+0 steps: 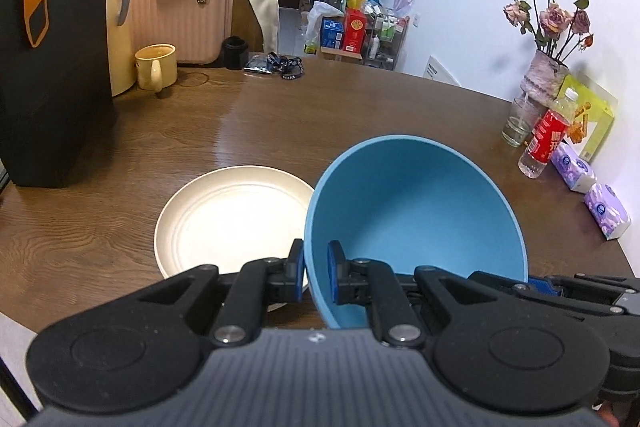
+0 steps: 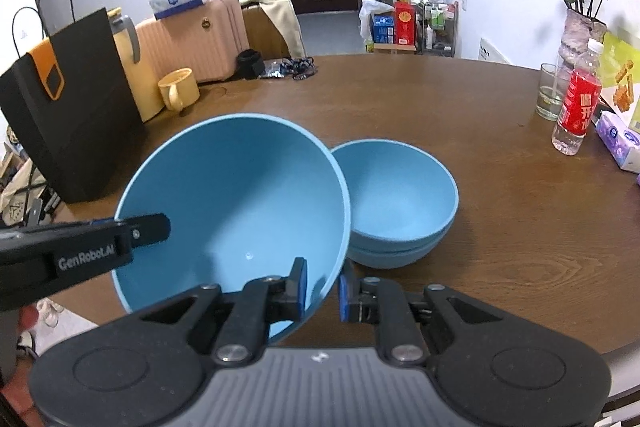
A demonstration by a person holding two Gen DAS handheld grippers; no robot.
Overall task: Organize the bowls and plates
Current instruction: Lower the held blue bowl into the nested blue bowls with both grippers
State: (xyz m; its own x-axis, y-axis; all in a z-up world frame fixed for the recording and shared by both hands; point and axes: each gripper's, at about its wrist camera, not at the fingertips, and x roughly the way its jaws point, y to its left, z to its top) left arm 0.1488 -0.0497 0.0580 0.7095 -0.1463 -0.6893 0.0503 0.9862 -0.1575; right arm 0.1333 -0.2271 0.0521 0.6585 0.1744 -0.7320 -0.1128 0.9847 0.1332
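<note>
A blue bowl is held tilted above the table by both grippers. My left gripper is shut on its left rim, one finger inside and one outside. My right gripper straddles the bowl's right rim with a small gap at the outer pad, so it looks slightly open. The left gripper's finger shows at the bowl's far rim. A cream plate lies flat on the table left of the bowl. Two stacked blue bowls rest on the table just right of the held bowl.
A black paper bag, yellow kettle and yellow mug stand at the left. A vase of flowers, a glass, a red-label bottle and tissue packs line the right edge of the wooden table.
</note>
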